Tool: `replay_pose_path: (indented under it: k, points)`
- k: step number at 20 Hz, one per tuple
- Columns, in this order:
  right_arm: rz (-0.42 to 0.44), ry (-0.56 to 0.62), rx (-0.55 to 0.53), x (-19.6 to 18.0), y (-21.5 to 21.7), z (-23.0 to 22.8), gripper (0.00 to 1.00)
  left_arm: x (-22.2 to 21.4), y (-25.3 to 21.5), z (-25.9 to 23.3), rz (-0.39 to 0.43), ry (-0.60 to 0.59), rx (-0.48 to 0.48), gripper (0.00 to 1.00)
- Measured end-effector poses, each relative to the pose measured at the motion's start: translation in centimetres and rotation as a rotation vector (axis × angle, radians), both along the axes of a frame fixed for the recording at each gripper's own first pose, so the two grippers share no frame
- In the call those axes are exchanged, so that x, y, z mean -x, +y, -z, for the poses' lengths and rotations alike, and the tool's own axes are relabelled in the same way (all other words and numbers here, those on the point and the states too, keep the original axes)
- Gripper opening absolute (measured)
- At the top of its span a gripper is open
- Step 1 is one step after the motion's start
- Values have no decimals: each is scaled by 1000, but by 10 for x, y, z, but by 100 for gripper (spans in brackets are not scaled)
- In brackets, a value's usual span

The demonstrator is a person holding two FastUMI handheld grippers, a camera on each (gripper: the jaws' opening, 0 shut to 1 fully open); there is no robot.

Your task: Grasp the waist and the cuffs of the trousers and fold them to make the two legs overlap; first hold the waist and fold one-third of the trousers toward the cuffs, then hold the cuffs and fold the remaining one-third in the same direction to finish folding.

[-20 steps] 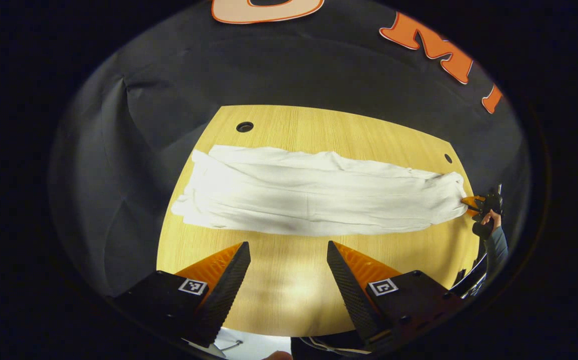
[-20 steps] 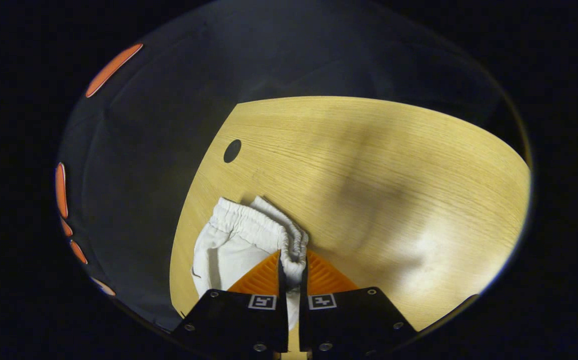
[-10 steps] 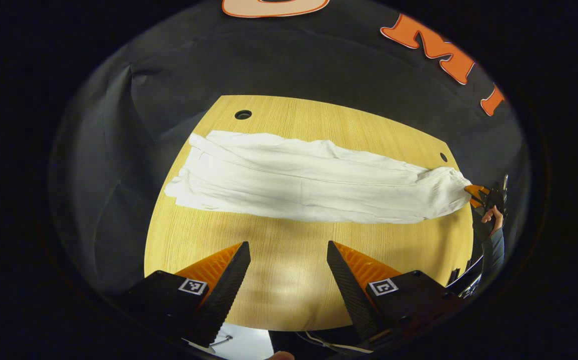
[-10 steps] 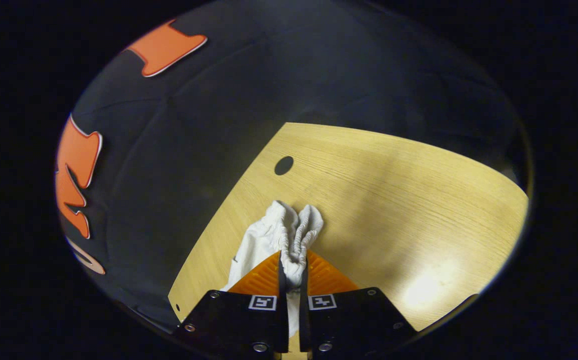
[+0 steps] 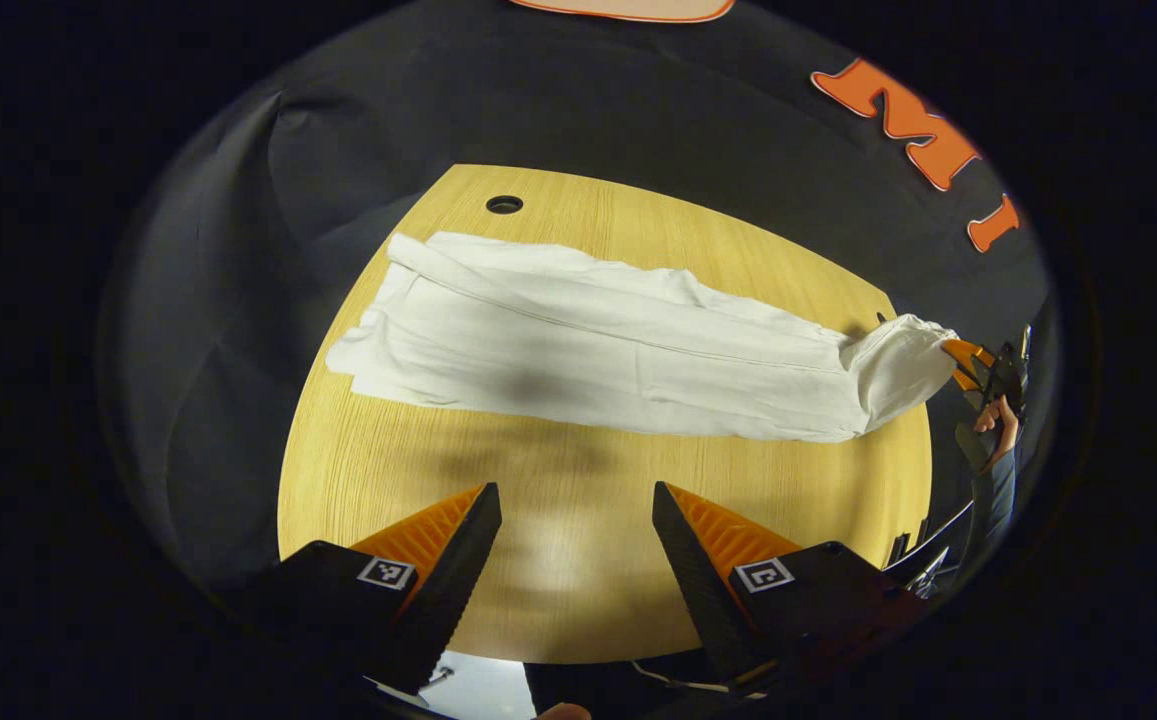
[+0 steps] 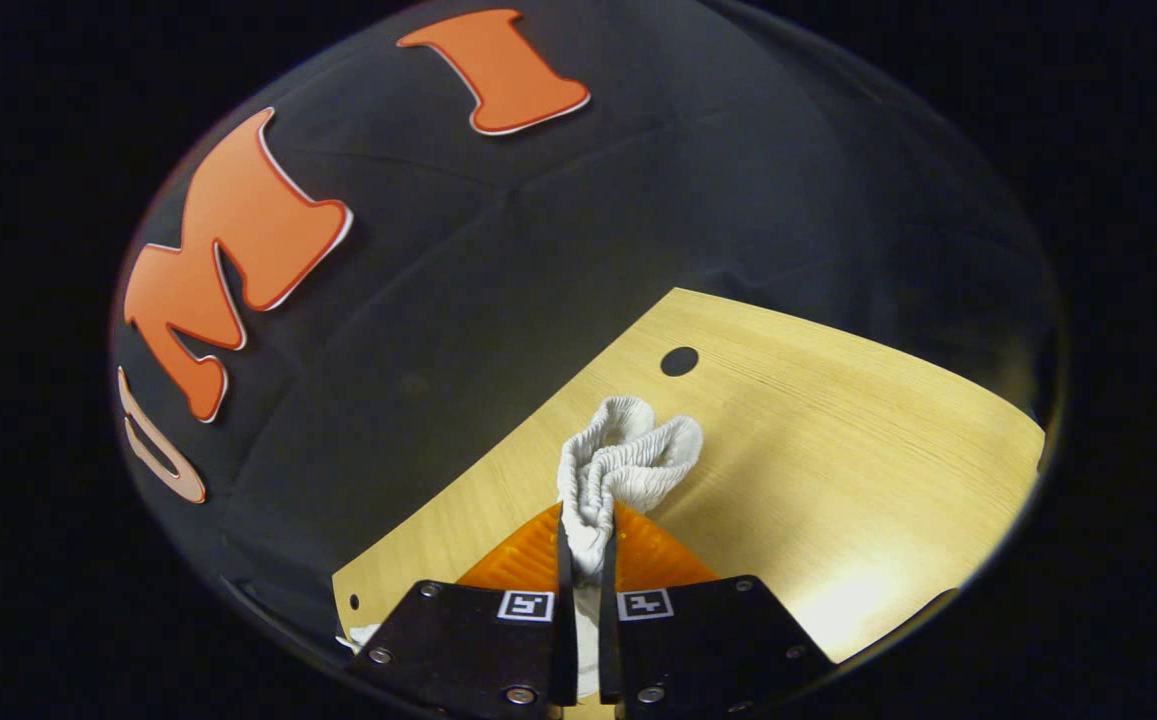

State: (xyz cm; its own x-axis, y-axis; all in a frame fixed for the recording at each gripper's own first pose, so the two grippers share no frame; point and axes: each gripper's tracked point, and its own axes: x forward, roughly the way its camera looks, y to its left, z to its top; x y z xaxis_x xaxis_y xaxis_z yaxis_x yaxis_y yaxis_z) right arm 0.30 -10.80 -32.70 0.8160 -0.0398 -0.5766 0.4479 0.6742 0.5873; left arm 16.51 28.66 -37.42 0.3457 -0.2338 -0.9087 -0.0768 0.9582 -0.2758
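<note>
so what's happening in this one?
A person is folding white trousers on a wooden table with two handheld tongs. The right tongs are shut on the elastic waist and hold that end raised off the table. The left tongs hang open above bare tabletop, short of the trousers. The legs lie flat, already overlapped.

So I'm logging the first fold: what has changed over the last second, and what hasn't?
The right gripper, still shut on the elastic waist, has lifted that end of the trousers off the table; the waistband is now bunched above the wood. The legs and cuffs still lie flat. The left gripper stays open above the near table edge, holding nothing.
</note>
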Motion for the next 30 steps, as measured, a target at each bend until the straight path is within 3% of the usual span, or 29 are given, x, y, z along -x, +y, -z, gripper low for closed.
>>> replay_pose_path:
  k: [18, 22, 25, 27, 30]
  points:
    - [-241, -95, 25, -3, 12, -8, 8, 0, 30, 13, -83, 33, 72, 100]
    - [-323, -47, 96, 1, 7, -6, 8, -6, 33, 18, -127, 56, 121, 100]
    - [-378, 10, 88, 2, 3, -15, 8, -3, 38, 25, -140, 79, 149, 100]
    - [-421, 31, 105, 5, 1, -16, 10, -9, 40, 32, -138, 71, 167, 100]
    - [-524, 65, 96, 10, -1, -18, 22, -14, 42, 37, -136, 65, 187, 100]
